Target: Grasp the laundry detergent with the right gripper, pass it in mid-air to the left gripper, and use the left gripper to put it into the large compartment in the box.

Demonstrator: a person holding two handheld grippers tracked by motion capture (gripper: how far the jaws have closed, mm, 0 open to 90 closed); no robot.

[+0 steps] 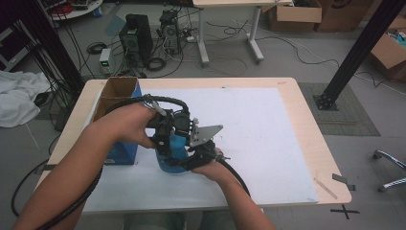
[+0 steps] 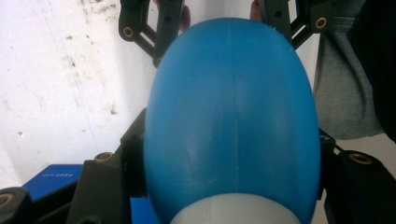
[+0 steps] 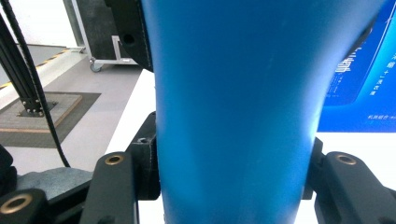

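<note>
**Both tools clamped on the blue bottle**

The counter [image 1: 287, 143], under its white sheet, carries an open blue box [image 1: 119, 120] near its left edge. Just beside that box, held a little above the sheet, is the blue bottle [image 1: 173, 153], rounded in body with a pale collar at one end. The left tool [image 1: 165, 132] is closed on the upper part and the right tool [image 1: 198, 155] on the lower body; each tool's own view shows black jaws pressed against both flanks. This looks like a two-handed hold, perhaps for twisting or handing over. The next move calls for one grip staying firm while the other turns or lets go.
</note>
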